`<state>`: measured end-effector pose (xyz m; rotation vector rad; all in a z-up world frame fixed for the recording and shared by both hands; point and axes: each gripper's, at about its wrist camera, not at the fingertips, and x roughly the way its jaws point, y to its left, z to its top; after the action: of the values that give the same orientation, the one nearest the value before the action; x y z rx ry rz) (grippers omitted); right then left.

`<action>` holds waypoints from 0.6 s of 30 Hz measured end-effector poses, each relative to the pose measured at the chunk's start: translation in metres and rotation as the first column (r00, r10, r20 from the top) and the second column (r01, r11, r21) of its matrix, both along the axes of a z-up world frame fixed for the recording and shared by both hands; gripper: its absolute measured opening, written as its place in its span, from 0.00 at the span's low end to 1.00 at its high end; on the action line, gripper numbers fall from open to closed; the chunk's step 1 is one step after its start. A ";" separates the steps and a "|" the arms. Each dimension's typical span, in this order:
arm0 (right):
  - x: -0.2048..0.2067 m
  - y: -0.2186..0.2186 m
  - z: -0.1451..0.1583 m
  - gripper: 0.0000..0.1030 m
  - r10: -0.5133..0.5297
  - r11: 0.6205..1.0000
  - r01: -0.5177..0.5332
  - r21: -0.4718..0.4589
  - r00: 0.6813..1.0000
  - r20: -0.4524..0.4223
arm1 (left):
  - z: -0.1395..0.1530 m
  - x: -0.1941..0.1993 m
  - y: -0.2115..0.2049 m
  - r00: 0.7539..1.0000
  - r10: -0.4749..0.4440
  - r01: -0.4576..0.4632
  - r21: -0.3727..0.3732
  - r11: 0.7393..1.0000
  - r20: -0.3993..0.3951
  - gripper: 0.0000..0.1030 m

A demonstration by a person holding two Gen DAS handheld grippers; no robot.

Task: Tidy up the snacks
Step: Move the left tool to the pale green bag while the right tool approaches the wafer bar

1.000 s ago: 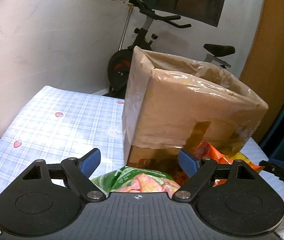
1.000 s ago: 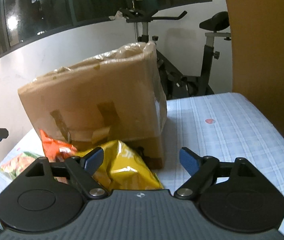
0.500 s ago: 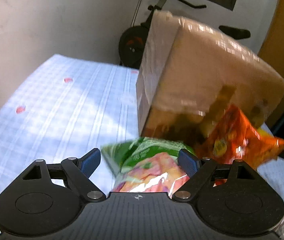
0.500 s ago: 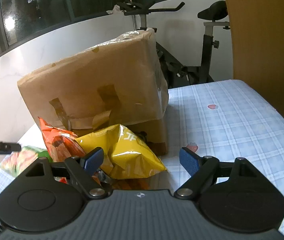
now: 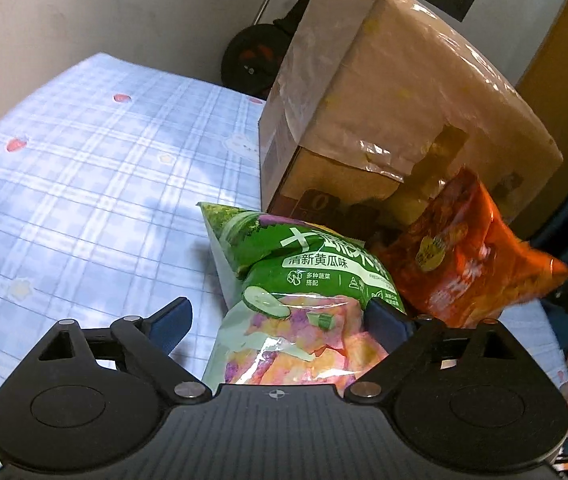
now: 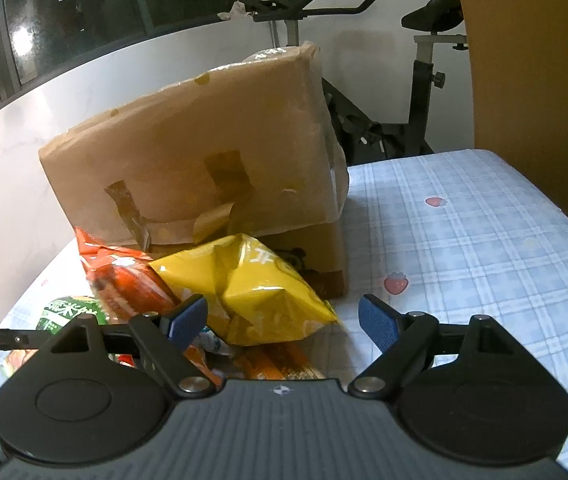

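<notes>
A green snack bag (image 5: 303, 280) lies on the checked cloth in front of a tall cardboard box (image 5: 383, 112). My left gripper (image 5: 280, 316) is open, with the bag's lower end between its fingers. An orange snack bag (image 5: 463, 264) leans against the box to the right. In the right wrist view the box (image 6: 204, 168) stands behind the orange bag (image 6: 124, 280) and a yellow bag (image 6: 256, 292). My right gripper (image 6: 284, 320) is open just above the yellow bag's near end. The green bag (image 6: 68, 312) shows at the left.
The table carries a blue checked cloth (image 5: 84, 180) with strawberry prints; its right part (image 6: 483, 240) shows in the right wrist view. More wrappers (image 6: 268, 360) lie under the right gripper. An exercise bike (image 6: 403, 80) stands behind the table by the wall.
My left gripper has tilted down and moved closer, so the green bag now fills the space between its fingers. My right gripper has dipped toward the yellow bag.
</notes>
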<state>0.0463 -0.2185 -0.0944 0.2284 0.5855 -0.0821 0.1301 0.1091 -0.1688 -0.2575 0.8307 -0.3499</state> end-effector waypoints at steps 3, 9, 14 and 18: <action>-0.001 -0.001 -0.002 0.83 -0.007 1.000 0.007 0.006 1.000 -0.003 | 0.000 0.004 -0.001 1.000 -0.012 0.012 -0.020 1.000 -0.002 0.92; -0.003 -0.004 -0.008 0.83 -0.019 1.000 0.019 0.015 0.999 -0.027 | -0.008 0.005 -0.005 0.997 -0.066 0.064 -0.051 0.997 -0.028 0.92; -0.004 -0.004 -0.013 0.83 -0.024 0.999 0.025 0.024 0.999 -0.041 | -0.016 0.009 -0.002 0.998 -0.035 0.031 -0.082 0.996 -0.048 0.97; -0.004 -0.004 -0.016 0.83 -0.021 0.999 0.023 0.025 0.999 -0.048 | -0.020 0.011 -0.008 0.997 -0.062 0.057 -0.105 0.993 -0.050 0.97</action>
<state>0.0419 -0.2226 -0.1103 0.2587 0.6320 -0.1015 0.1412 0.1011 -0.1891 -0.3400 0.8749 -0.4440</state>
